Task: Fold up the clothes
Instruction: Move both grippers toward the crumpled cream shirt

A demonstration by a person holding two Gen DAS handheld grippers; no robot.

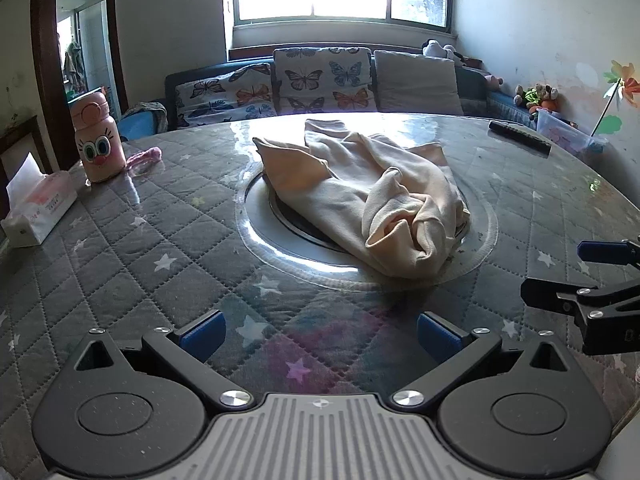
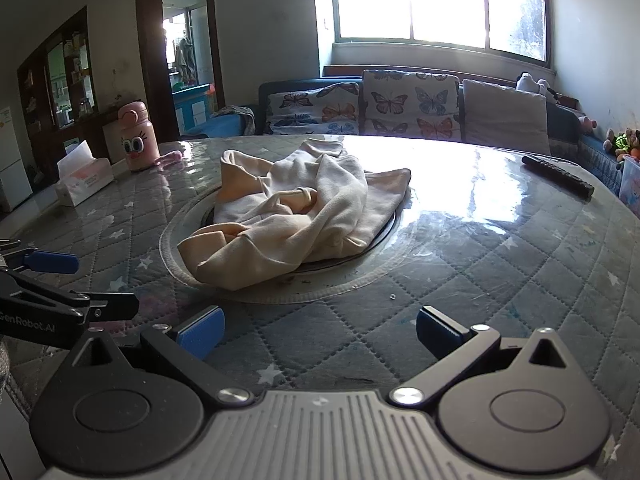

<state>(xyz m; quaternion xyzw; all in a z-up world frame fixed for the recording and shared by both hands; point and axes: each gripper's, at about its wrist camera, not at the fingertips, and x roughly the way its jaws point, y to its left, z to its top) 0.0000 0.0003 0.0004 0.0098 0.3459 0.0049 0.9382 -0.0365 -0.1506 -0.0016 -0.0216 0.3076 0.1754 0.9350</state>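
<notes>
On the tabletop (image 1: 120, 248), as the left wrist view has it, a cream garment (image 1: 360, 184) lies bunched over the round inset at the middle, one end rolled and creased toward the camera, the other end spread flatter toward the window; it is not folded flat. Nearer the camera the left gripper (image 1: 320, 336) hovers over the quilted cover with its jaws wide apart and nothing between them, well short of the cloth. At the right edge the right gripper (image 1: 560, 276) shows from the side, also clear of the cloth. A pink bottle (image 1: 98, 140) and a tissue box (image 1: 38, 208) stand far left, a dark remote (image 1: 520, 138) far right. From the right wrist view the garment (image 2: 296, 208) is the same crumpled heap, a loose corner lying nearest on the ring of the inset. The right gripper (image 2: 320, 336) has its jaws fully open and empty, short of the cloth, with the left gripper (image 2: 86, 280) just beside it at the left edge. By my judgement the step is the reach for the cloth: each gripper needs a separate edge or corner, so the heap can be drawn out flat before any fold
</notes>
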